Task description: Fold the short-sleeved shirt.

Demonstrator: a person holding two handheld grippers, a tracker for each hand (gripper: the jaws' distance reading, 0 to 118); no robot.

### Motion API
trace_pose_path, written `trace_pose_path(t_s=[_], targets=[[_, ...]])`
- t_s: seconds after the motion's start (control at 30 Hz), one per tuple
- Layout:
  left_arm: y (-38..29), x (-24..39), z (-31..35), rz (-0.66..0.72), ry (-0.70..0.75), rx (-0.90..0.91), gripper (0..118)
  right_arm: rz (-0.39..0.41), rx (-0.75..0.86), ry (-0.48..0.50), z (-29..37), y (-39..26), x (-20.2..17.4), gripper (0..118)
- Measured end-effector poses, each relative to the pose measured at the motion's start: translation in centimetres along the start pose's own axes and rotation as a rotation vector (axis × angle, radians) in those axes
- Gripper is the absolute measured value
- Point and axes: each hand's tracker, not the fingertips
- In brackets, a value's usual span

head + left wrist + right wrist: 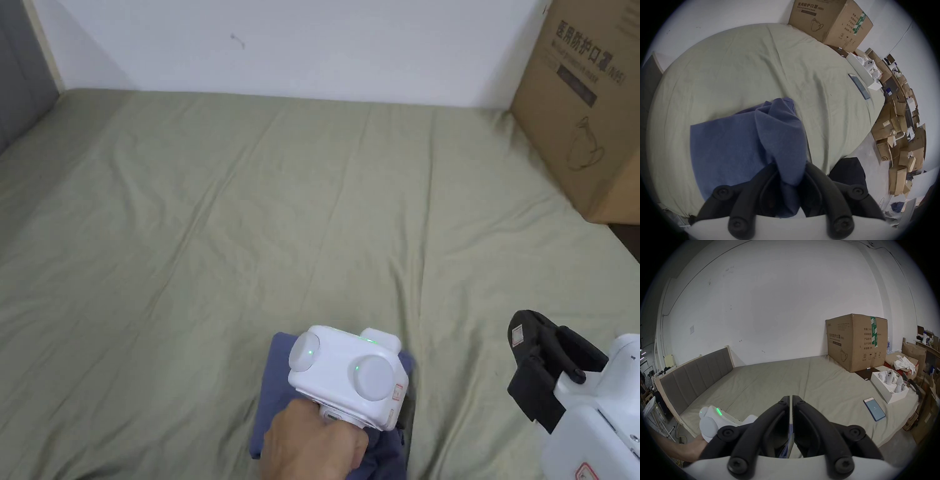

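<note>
Head view: we've got the folded blue cotton short-sleeved shirt point(275, 400) on the near edge of the olive bedsheet point(250, 219), under the left gripper point(400, 400).

Left gripper view: jaws pinch a raised fold; folding looks nearly done, prob. one lay-down left.

Right gripper view: right gripper point(792, 398) closed, holding nothing, off to the side.

one shirt point(730, 146), two grippers, one phone point(874, 408), one big box point(855, 342)

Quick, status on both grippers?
Left gripper: closed on the blue shirt.
Right gripper: closed, holding nothing.
</note>
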Motion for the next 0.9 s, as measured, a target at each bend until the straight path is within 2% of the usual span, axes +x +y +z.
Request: trace_pose_path(t_s=[0.1,0.23,0.3,0.33,0.37,0.43,0.53,0.67,0.7,0.77,0.83,0.9], targets=[[-0.3,-0.1,0.3,0.036,-0.092,0.021,69,-0.013,-0.006,-0.006,-0.2,-0.4,1.1,3],[-0.7,-1.3,4.2,0.082,-0.134,0.120,64,-0.028,0.002,-0.009,-0.3,-0.7,1.7,3],[-1.0,-2.7,7.4,0.108,-0.153,0.239,35,-0.032,-0.001,-0.012,-0.4,-0.7,1.8,3],[-1.5,-3.7,8.9,0.101,-0.148,0.325,10,-0.037,0.002,-0.010,-0.5,-0.8,2.0,3],[-2.2,-4.8,10.4,0.095,-0.101,0.418,4,-0.041,0.004,-0.008,-0.5,-0.8,2.1,3],[-3.1,-5.9,11.8,0.113,0.057,0.552,5,-0.044,0.011,-0.007,-0.4,-0.8,2.2,3],[-3.9,-5.6,9.6,-0.095,0.235,0.577,5,-0.056,0.013,-0.008,-0.4,-0.9,2.5,3],[-6.3,-2.4,5.2,-0.274,0.280,0.589,4,-0.069,0.006,-0.014,-0.4,-1.1,3.0,3],[-6.6,-1.5,4.0,-0.298,0.303,0.568,4,-0.075,0.002,-0.013,-0.4,-1.1,3.2,3],[-7.4,0.0,1.0,-0.326,0.217,0.518,4,-0.092,-0.009,-0.013,-0.3,-0.7,2.6,3],[-8.1,1.8,-1.2,-0.353,0.261,0.504,4,-0.093,-0.018,-0.016,-0.3,-0.7,2.7,3],[-8.6,3.4,-2.8,-0.388,0.241,0.501,4,-0.092,-0.025,-0.015,-0.2,-0.4,2.3,3]])
